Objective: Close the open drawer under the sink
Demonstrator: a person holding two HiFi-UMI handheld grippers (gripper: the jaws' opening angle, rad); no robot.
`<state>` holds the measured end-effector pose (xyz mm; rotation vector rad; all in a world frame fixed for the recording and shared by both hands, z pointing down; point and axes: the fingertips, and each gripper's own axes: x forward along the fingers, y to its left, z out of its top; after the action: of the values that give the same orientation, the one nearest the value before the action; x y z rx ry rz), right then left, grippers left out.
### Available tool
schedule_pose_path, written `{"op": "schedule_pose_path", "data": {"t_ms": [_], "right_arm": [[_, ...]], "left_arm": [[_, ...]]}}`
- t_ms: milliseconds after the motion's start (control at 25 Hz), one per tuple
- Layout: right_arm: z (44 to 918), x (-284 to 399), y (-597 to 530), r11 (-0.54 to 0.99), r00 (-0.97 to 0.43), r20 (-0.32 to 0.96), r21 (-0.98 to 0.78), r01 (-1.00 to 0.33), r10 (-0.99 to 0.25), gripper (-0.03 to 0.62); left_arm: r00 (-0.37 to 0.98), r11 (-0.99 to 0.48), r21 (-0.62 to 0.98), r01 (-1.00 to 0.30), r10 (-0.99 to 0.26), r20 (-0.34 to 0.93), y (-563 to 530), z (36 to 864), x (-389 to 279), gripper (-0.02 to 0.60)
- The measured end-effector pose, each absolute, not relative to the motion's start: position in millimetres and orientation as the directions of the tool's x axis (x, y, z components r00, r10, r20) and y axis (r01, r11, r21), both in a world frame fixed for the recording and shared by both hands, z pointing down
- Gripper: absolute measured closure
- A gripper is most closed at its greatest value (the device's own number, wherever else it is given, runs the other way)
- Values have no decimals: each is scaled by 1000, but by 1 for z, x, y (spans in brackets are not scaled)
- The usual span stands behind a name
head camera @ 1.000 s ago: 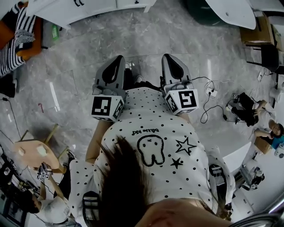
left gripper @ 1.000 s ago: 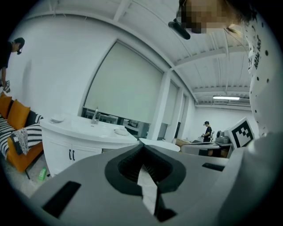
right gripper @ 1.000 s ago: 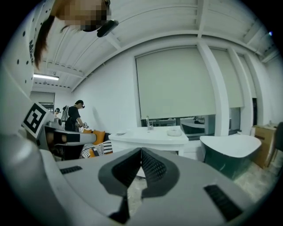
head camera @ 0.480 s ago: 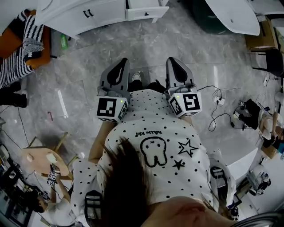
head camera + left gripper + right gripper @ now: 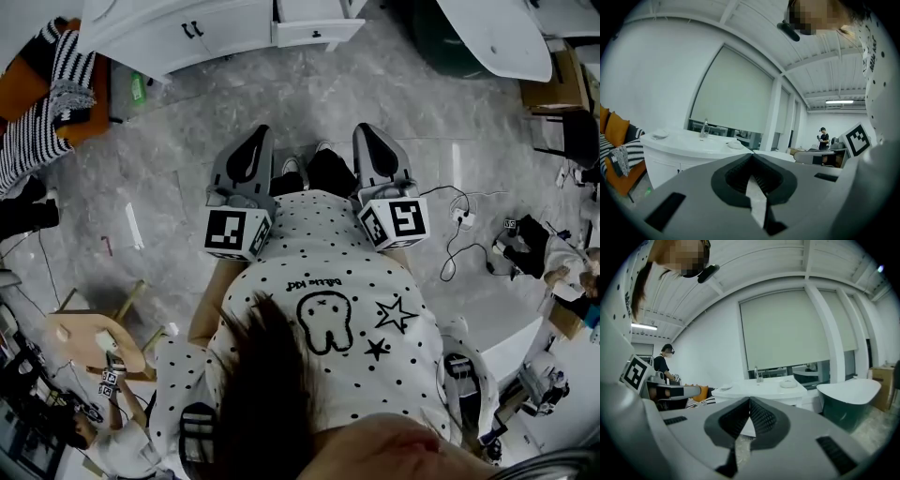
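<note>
Head view: the white vanity point(image 5: 178, 37) and its open drawer point(image 5: 317, 30), at the top edge, show more fully than 1 second ago. The left gripper point(image 5: 261, 131) and right gripper point(image 5: 367, 129) point toward them. Left gripper view: jaws pressed together, empty. Right gripper view: jaws likewise together, empty.

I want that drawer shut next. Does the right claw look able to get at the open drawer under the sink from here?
Probably not yet. The open drawer juts from the cabinet across a stretch of floor from the right claw. Nothing stands between them, so stepping closer should do.
</note>
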<state>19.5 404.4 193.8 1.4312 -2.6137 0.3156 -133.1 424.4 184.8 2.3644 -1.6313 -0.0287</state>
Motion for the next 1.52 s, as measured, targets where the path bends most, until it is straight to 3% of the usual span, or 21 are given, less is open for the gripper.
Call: {"op": "schedule_pose_path", "data": {"t_ms": [880,1520], "right_arm": [[192,21,303,652,-659,257,-123,-748,-707,579],[193,98,230,655,-662,232,-114,-747,-713,579]], "left_arm": [[194,-147,265,-953,-968,162,350,188,-129,577],[124,-78,273,-959,-980,155,285,189,-66,577]]}}
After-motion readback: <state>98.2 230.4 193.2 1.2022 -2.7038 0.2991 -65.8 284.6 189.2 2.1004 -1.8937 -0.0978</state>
